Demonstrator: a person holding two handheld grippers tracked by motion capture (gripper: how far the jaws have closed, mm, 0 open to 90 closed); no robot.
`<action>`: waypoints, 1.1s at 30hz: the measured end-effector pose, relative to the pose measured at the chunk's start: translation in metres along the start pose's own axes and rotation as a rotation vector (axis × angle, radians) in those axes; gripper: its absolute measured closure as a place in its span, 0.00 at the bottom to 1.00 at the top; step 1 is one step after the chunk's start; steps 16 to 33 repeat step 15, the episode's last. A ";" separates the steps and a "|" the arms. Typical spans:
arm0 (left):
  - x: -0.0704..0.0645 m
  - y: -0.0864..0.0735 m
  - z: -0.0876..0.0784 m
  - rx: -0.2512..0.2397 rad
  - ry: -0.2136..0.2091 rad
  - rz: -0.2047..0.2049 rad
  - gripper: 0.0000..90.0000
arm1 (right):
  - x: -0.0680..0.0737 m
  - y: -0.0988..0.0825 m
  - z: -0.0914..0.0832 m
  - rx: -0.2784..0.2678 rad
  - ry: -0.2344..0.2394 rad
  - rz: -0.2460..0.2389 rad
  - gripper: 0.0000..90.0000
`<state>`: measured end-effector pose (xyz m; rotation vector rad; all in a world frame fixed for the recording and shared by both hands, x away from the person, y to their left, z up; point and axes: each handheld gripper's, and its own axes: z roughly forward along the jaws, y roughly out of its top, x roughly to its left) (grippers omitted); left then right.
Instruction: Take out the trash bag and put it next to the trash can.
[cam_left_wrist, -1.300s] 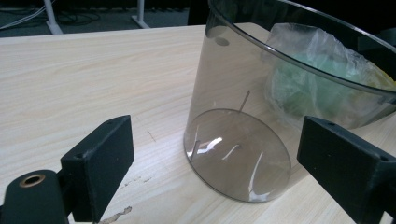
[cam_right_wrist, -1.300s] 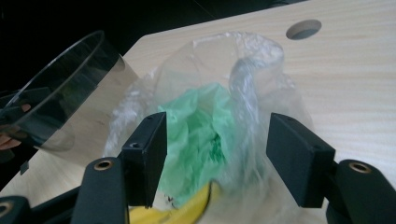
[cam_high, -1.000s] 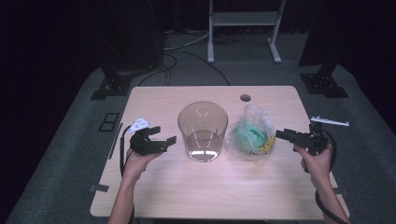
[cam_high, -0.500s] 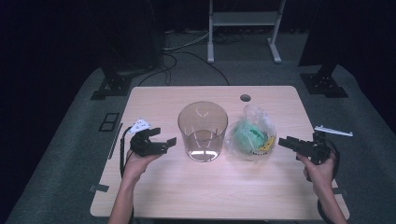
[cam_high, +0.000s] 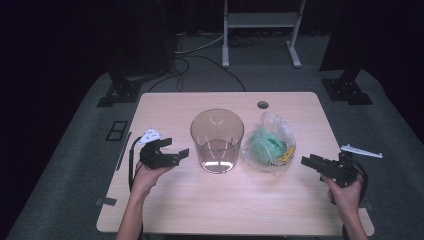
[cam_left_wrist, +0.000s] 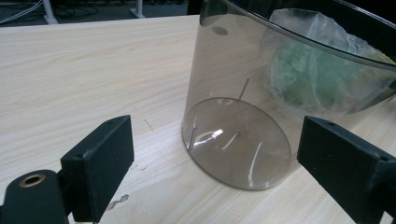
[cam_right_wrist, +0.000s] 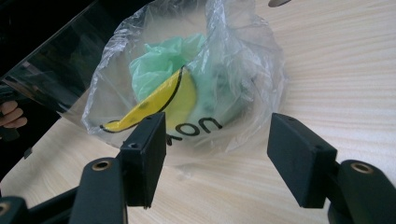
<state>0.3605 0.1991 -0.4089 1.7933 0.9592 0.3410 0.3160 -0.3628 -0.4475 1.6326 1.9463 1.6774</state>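
A clear plastic tub stands upright in the middle of the table; in the left gripper view the tub sits just ahead. Beside it on the right lies a clear plastic bag with green and yellow contents; the bag lies close in front of the right gripper's jaws. My left gripper is open, left of the tub, pointing at it. My right gripper is open, low over the table right of the bag, with nothing between its jaws.
A round hole sits near the table's far edge. A white part lies on the floor to the right, a small white piece behind the left gripper. Stands and cables are on the floor beyond.
My right gripper has dropped lower and slid toward the near right of the table, still pointing at the bag. The left gripper has kept still.
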 end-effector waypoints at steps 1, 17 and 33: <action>0.000 0.000 0.000 0.002 -0.001 0.000 0.11 | 0.000 -0.002 -0.001 -0.002 -0.001 0.005 0.41; -0.003 -0.003 0.001 0.004 -0.001 -0.004 0.11 | -0.002 -0.039 -0.026 -0.081 -0.031 0.037 0.39; -0.003 -0.003 0.001 0.004 -0.001 -0.004 0.11 | -0.002 -0.039 -0.026 -0.081 -0.031 0.037 0.39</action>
